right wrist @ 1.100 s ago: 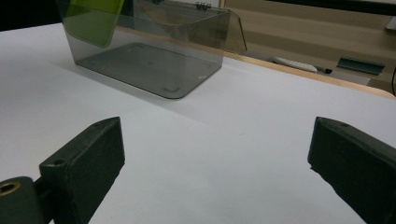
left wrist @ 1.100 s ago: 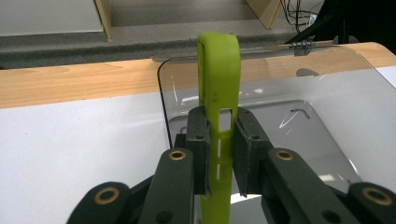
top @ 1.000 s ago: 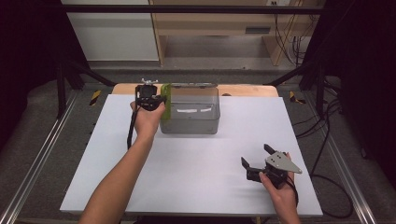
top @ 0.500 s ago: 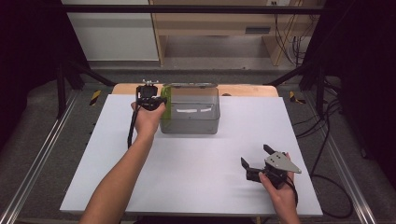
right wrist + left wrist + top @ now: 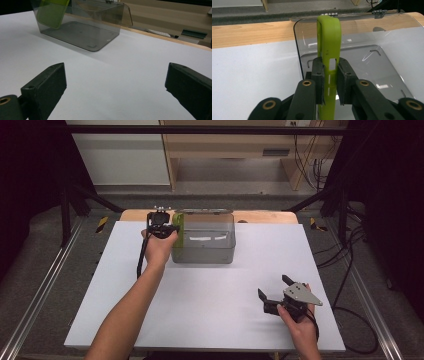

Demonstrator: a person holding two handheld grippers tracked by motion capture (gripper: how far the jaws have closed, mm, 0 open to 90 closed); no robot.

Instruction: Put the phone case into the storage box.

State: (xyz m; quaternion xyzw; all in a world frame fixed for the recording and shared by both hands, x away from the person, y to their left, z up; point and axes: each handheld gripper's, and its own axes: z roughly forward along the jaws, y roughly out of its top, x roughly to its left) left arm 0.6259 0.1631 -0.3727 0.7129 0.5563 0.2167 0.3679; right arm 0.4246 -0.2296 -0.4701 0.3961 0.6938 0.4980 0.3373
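Clamped between the 2 jaws of my left gripper (image 5: 329,83) is a lime-green phone case (image 5: 329,50), held edge-on and upright, jaws nearly closed on its thin side. Nothing has shifted over the last second: both hands sit where they were and the grip is unchanged, so I judge the case is paused just before going in. Directly ahead of and below these jaws stands the smoky clear plastic bin (image 5: 204,240); its floor looks bare. My right gripper (image 5: 274,296) rests well apart, jaws spread wide, holding nothing, the bin far ahead of it
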